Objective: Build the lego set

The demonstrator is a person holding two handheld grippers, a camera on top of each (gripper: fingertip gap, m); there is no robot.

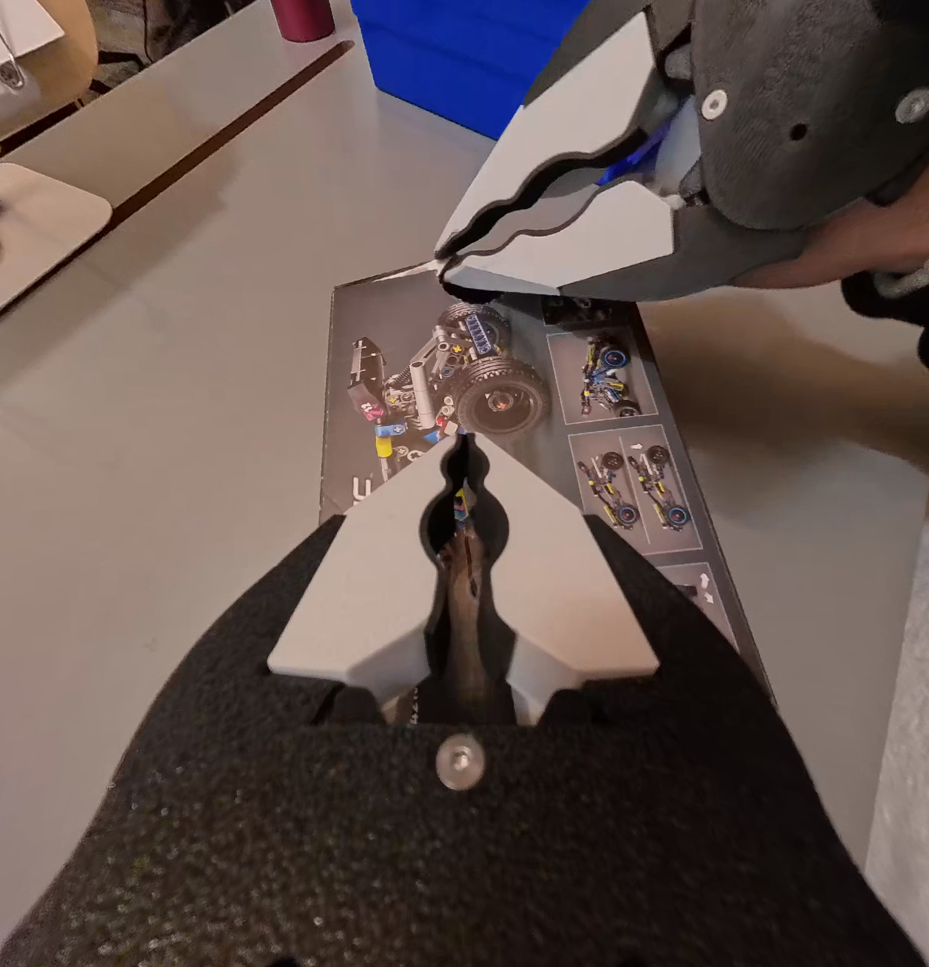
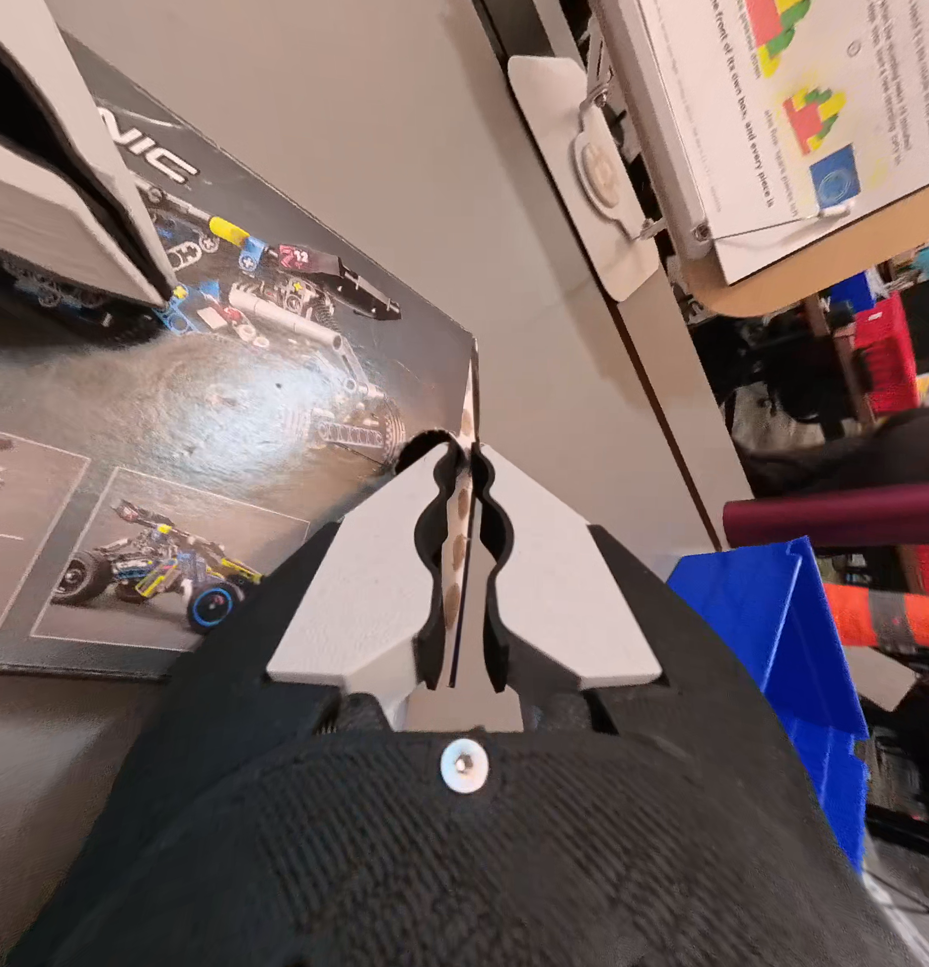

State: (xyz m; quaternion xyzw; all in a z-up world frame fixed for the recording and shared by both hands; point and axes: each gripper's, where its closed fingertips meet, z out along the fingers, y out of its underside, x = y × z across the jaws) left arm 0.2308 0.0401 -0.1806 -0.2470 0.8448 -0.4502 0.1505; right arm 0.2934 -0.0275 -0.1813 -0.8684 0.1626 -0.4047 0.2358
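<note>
Lego's dark cardboard box (image 1: 483,418), printed with a wheeled buggy, lies flat on the pale grey tabletop (image 1: 190,366) in the left wrist view, running from centre toward 5 o'clock. The left gripper (image 1: 463,445), with grey fingers on a black body, rests over the near part of the box, its tips drawn together; a dark sliver sits in the gap behind them, though I cannot tell whether it is gripped. At 1 o'clock the right gripper (image 1: 441,261), held by a bare hand (image 1: 870,246), pinches the white end flap at the box's far edge. A blue plastic bin (image 1: 451,63) stands at 12 o'clock, just beside a maroon cylinder (image 1: 302,21). In the right wrist view, the right gripper (image 2: 465,450) is clamped on that thin white cardboard flap (image 2: 459,523), which stands edge-on between its fingers. The box (image 2: 216,408) spreads toward 9 o'clock, with the left gripper (image 2: 165,299) at 10 o'clock over it. A printed instruction sheet (image 2: 765,131) shows at 1 o'clock, the blue bin (image 2: 765,628) at 4 o'clock.
</note>
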